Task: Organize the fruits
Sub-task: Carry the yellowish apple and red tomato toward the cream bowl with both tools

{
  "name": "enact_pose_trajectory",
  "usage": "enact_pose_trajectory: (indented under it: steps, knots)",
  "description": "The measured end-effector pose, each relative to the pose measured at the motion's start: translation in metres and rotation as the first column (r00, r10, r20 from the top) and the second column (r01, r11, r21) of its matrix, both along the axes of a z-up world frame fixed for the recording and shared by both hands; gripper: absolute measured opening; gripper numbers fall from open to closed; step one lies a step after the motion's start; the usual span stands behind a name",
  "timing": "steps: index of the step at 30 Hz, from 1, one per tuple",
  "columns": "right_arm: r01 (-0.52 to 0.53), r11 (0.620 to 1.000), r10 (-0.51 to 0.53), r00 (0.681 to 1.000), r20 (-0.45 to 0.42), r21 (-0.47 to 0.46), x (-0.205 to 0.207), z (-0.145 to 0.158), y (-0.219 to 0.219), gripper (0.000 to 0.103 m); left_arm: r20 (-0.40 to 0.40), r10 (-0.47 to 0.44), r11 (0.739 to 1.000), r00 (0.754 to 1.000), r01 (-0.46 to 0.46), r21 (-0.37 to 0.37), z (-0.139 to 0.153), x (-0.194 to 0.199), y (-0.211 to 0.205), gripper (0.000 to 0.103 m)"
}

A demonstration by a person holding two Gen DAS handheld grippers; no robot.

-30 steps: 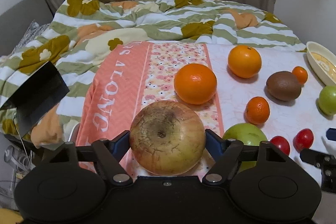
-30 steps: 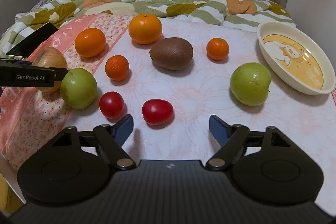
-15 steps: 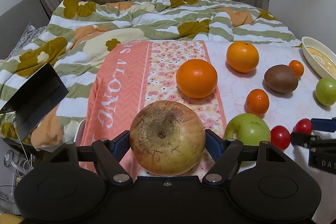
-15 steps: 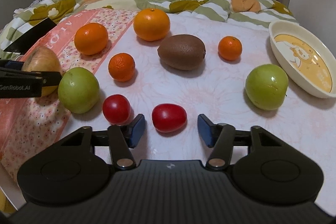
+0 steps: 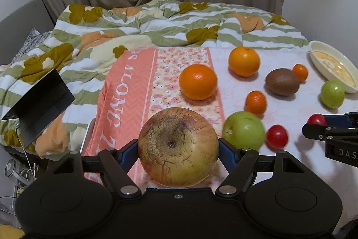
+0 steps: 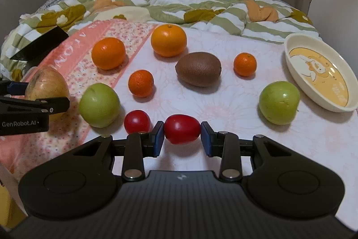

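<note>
My left gripper [image 5: 179, 149] is shut on a big yellow-brown apple [image 5: 177, 147], held just above the pink cloth [image 5: 125, 91]. From the right wrist view that apple [image 6: 45, 84] shows at the far left. The right gripper [image 6: 182, 134] is low over the white cover; its jaws are closing, and both blue pads touch the ends of an oblong red tomato [image 6: 182, 129]. A round red tomato [image 6: 137, 121] lies just left of it. Two green apples [image 6: 99, 104] [image 6: 279, 102], two oranges [image 6: 108, 53] [image 6: 168, 40], two mandarins [image 6: 141, 83] [image 6: 245, 64] and a kiwi [image 6: 198, 68] lie spread around.
A cream oval bowl [image 6: 289, 61] with a yellow picture inside stands at the right edge, nothing in it. A crumpled green-striped quilt [image 6: 201, 6] fills the back. A black box [image 6: 40, 46] rests on the quilt at the left. Curtains hang behind.
The right gripper slid forward around the oblong tomato and its jaws came in onto it. The left gripper drew back and up a little with the apple still in it.
</note>
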State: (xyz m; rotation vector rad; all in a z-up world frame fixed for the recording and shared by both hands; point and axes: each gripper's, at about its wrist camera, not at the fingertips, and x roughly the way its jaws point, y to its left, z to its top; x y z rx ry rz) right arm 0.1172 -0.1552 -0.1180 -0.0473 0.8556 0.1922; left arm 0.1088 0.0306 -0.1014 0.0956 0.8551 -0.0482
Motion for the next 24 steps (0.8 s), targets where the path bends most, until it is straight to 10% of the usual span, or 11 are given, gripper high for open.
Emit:
enact_pose_trajectory:
  steps: [24]
  knots:
    - [0.085,0.996,-0.085,0.993,0.084,0.003,-0.017,0.086,-0.222,0.050,0.141,-0.012,0.996,0.990,0.025,-0.088,0.085,-0.012,-0.194,0.078]
